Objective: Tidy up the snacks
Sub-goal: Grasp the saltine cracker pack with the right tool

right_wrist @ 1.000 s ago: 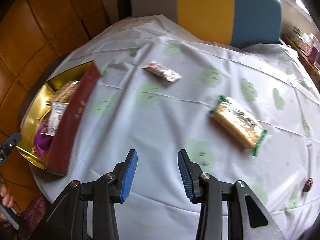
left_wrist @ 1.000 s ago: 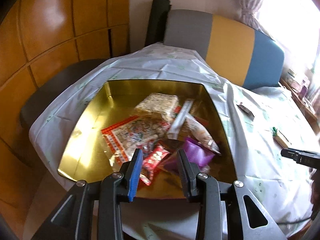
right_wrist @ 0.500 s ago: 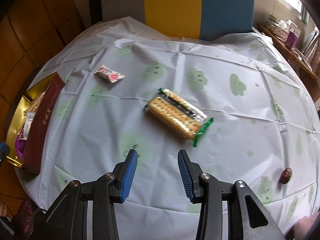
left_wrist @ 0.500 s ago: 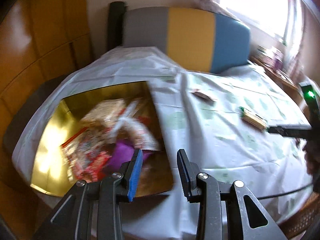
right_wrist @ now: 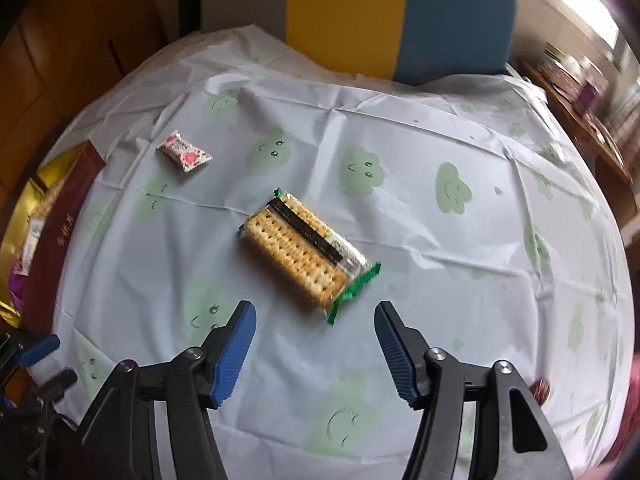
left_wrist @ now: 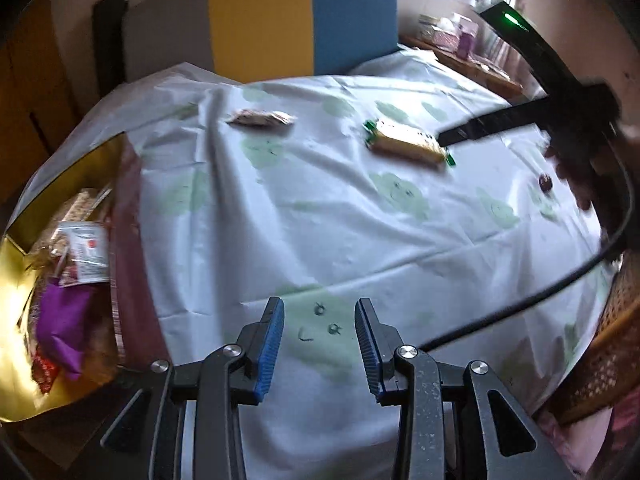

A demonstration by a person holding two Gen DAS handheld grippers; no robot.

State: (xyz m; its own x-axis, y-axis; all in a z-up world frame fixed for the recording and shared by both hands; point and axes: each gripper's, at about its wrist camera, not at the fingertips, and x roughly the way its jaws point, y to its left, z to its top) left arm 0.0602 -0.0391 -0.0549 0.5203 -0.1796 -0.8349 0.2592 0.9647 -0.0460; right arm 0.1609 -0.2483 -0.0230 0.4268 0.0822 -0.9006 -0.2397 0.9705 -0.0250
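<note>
A cracker pack with green ends lies mid-table, also in the left wrist view. My right gripper hovers just short of it, jaws opening, nothing between them; from the left wrist view one of its black fingers reaches over the pack. A small pink-and-white candy lies farther left. The gold box at the table's left edge holds several snacks, a purple pouch among them. My left gripper is open and empty over bare cloth right of the box.
A white tablecloth with green cloud faces covers the round table. A small dark round candy lies near the right edge. A grey, yellow and blue chair back stands behind. A black cable and wicker chair sit right.
The left gripper swung right from over the gold box to bare cloth. The right gripper moved up to the cracker pack and its jaws widened.
</note>
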